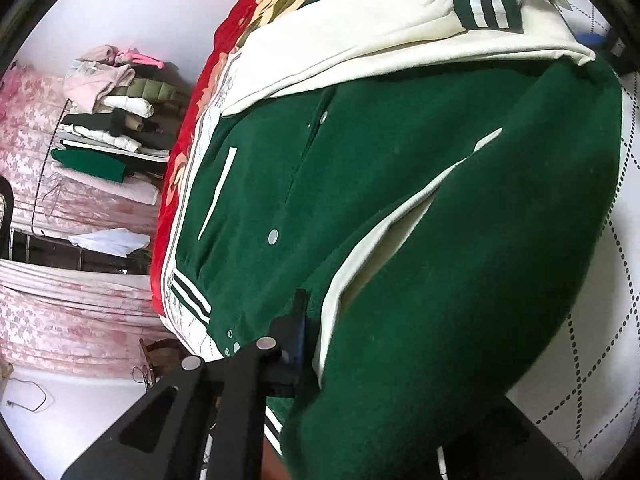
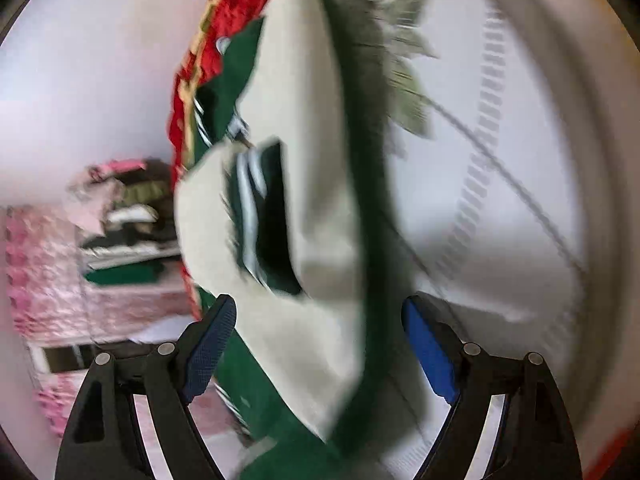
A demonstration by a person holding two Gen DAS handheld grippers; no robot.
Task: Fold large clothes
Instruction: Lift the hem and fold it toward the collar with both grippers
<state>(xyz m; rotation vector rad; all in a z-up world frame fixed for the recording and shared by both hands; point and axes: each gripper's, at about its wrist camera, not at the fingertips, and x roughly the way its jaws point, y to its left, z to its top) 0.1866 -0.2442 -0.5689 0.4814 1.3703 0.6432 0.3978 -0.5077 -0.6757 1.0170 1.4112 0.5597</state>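
Observation:
A green varsity jacket (image 1: 400,208) with cream sleeves (image 1: 360,40) and striped cuffs (image 1: 486,0) lies spread on the bed. At the bottom of the left wrist view my left gripper (image 1: 316,320) is shut on a raised fold of the jacket's green cloth. That fold drapes over and hides one finger. The right wrist view is blurred. In it my right gripper (image 2: 320,320) stands open, blue pads (image 2: 212,352) wide apart. A cream sleeve (image 2: 304,184) with a green striped cuff (image 2: 260,216) lies ahead of and between the fingers, and neither pad presses on it.
A red floral blanket (image 1: 240,20) lies under the jacket's far side, and a white quilted cover (image 1: 600,320) is on the near right. A stack of folded clothes (image 1: 108,120) sits on a pink patterned surface (image 1: 60,320) at the left. A cable (image 1: 24,396) lies on the floor.

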